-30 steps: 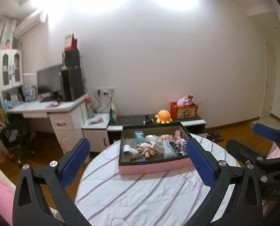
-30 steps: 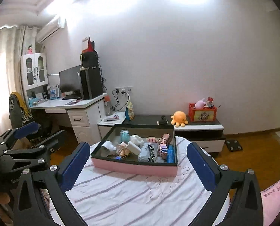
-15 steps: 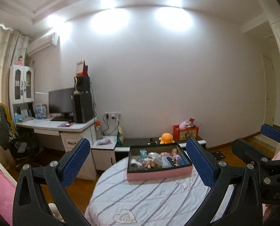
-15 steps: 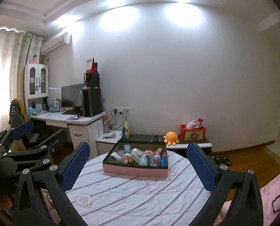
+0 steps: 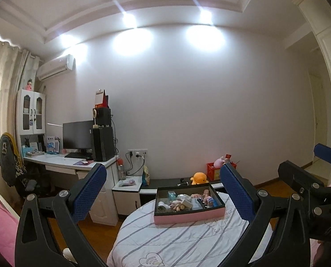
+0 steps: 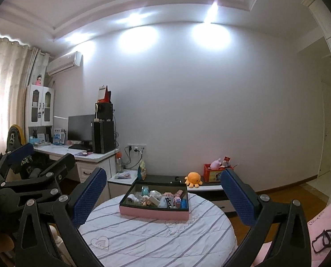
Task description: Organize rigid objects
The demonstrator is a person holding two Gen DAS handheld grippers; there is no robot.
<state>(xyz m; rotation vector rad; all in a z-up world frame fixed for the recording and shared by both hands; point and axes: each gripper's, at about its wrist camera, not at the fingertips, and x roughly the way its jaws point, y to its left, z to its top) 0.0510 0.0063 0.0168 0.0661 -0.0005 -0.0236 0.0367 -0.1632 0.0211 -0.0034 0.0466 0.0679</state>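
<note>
Left gripper [image 5: 163, 191] wide open, empty | right gripper [image 6: 162, 191] same | pink tray [image 6: 154, 214] of small toys: light, stiff; likely pinch one piece at its sides

No legible text: lettering on the pink cushion [image 6: 325, 218] too small to read
</note>
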